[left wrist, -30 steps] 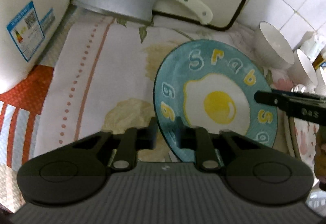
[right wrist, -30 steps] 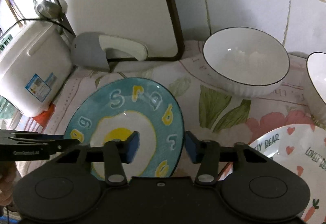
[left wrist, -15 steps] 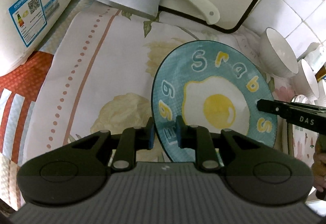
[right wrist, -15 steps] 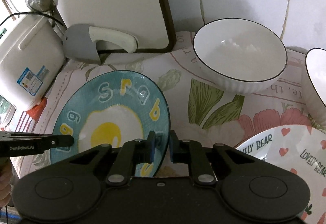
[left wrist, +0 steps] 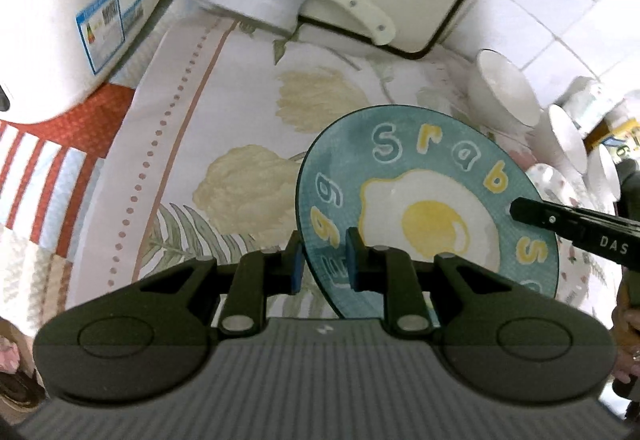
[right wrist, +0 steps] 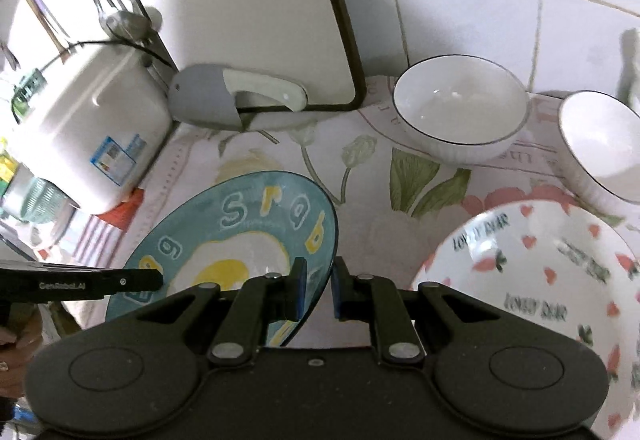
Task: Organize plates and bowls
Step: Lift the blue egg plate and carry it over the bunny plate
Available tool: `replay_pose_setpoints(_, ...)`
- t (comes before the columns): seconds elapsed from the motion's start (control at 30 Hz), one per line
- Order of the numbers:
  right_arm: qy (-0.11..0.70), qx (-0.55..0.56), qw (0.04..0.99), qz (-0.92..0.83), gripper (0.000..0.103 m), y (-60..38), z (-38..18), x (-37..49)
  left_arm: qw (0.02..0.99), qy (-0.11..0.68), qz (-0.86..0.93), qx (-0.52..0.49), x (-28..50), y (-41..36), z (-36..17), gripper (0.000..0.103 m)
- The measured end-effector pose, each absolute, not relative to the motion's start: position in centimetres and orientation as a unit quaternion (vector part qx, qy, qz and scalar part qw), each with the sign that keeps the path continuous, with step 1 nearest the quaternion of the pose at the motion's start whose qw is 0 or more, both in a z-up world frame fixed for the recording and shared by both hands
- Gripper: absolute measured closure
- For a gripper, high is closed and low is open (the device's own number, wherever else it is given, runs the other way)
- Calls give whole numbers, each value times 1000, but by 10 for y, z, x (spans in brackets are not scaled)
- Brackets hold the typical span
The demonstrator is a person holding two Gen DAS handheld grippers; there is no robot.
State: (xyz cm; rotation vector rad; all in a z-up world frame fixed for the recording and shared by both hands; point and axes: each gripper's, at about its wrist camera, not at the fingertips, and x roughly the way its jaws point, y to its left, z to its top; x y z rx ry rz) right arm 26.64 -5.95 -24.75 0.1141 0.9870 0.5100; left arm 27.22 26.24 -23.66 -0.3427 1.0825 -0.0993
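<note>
With both jaws pinching opposite rims, the egg plate point(left wrist: 430, 200) hangs tilted above the surface point(left wrist: 224, 128).

Left gripper point(left wrist: 323, 259): blue pads clamp the plate rim at its 7 o'clock in the left view, one pad on each face. Right gripper point(right wrist: 318, 286): its jaws have just been closing and now nip the plate's right rim, at 4 o'clock of the plate in the right view. Each gripper's finger shows as a black bar over the far rim in the other's view.

Around the plate, right view:
- heart plate point(right wrist: 532, 272) at 3 o'clock, flat on the floral cloth point(right wrist: 380, 184), near but apart.
- bowl point(right wrist: 460, 108) at 1 o'clock, by the tiled wall.
- second bowl point(right wrist: 600, 148) at 2 o'clock, partly cut by the frame edge.
- cleaver point(right wrist: 224, 100) at 12 o'clock, leaning on the cutting board point(right wrist: 248, 0).
- rice cooker point(right wrist: 88, 124) at 10 o'clock.

Motion blur on the heart plate and the wall.
</note>
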Motion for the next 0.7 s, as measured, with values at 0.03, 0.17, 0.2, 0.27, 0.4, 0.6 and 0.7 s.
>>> replay_pose_setpoints(0.03, 467, 59, 849, 241, 86, -63, -244, 262, 843, 512, -49, -159, 270, 260, -231, 84)
replay_pose_setpoints(0.17, 457, 77, 854, 238, 86, -82, -222, 241, 846, 508, -60, -149, 258, 249, -207, 84)
replay_pose_setpoints(0.2, 455, 82, 855, 236, 86, -86, -218, 236, 847, 507, -63, -146, 256, 245, -203, 84)
replay_pose_setpoints(0.27, 450, 77, 858, 235, 86, -93, -208, 225, 848, 507, -70, -138, 250, 237, -193, 84)
replay_pose_setpoints(0.4, 444, 88, 862, 228, 86, -115, -194, 204, 849, 506, -85, -125, 243, 217, -179, 84)
replay_pose_setpoints(0.6, 432, 104, 871, 211, 86, -158, -182, 181, 851, 503, -107, -106, 223, 170, -173, 84)
replay_pose_setpoints(0.7, 426, 115, 874, 202, 86, -181, -177, 176, 850, 503, -115, -102, 216, 144, -173, 84)
